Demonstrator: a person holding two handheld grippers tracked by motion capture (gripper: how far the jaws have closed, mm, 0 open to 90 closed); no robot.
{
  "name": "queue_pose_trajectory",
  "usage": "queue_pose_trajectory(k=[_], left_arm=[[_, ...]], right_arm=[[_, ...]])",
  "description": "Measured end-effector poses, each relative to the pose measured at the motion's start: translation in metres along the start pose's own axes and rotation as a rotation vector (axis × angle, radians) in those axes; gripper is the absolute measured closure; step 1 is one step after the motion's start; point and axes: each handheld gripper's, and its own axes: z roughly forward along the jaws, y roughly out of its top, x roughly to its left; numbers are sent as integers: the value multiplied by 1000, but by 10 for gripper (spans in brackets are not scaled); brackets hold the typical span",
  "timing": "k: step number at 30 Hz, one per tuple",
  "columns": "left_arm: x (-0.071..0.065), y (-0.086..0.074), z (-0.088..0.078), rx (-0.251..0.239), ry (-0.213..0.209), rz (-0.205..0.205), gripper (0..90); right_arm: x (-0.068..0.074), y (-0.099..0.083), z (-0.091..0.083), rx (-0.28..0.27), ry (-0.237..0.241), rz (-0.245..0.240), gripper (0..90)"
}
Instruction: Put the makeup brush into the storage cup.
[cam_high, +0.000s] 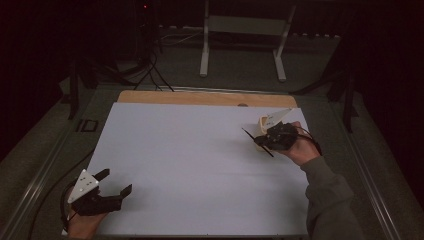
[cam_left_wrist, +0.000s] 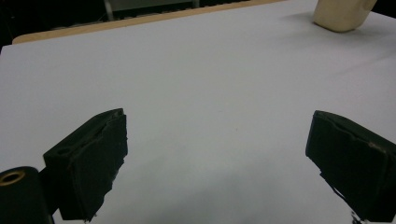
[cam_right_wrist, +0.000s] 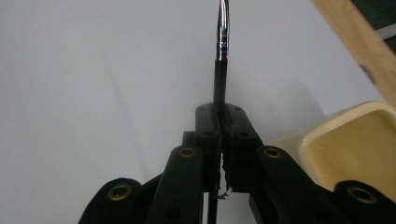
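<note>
A: Why is the right gripper (cam_high: 264, 142) parked out at about three o'clock on the white sheet covering the table (cam_high: 190, 165)?

B: It sits just beside the cream plastic container with an open top (cam_right_wrist: 345, 144), and its jaws are clamped tight on a slim utensil with a black handle and a shiny chrome stem (cam_right_wrist: 223, 42). In the right gripper view the handle runs straight up between the pads, so the hold looks centred and firm. I'd judge the tool is being carried to or from that container; which, I cannot tell.

A: And the utensil's working end?

B: Cut off at the top of the right gripper view, so I can't say if it's a spoon or something else.

A: What about the left gripper (cam_high: 116, 183)?

B: Down at seven o'clock, near the front edge, well apart from the container. Its jaws stand wide with nothing between them, just bare sheet. It appears to be waiting, kept clear so it doesn't crowd the working hand.
</note>
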Motion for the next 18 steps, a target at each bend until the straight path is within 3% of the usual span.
queue_pose_trajectory(k=[18], left_arm=[[0, 0, 0, 2, 2, 1, 68]], right_arm=[[-4, 3, -7, -119, -48, 43, 854]])
